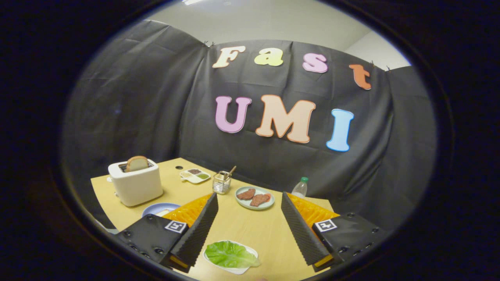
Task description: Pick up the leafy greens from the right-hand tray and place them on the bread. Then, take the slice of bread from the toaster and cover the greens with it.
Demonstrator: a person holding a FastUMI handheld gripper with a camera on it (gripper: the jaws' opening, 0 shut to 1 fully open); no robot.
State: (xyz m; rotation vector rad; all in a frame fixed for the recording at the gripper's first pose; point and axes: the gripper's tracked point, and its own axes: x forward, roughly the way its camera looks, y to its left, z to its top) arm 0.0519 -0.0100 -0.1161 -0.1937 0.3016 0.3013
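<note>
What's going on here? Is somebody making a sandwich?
It looks that way. A person is holding a claw above a wooden table, and it is open and empty. The leafy greens lie on a white tray between its fingers. A slice of bread sticks up out of the white toaster farther back. A plate of meat sits beyond the fingers. Nothing has been picked up yet.

No readable words or numbers on the goods. Hand-held gripper (250, 224), its two fingers spread wide apart with nothing between them, carries one small square black-and-white coded marker on each side (175, 226), a pattern, not lettering. The bottle (300, 188) on the worktop (250, 230) has a label too small to make out. The toaster (135, 184) shows no legible marking.
</note>
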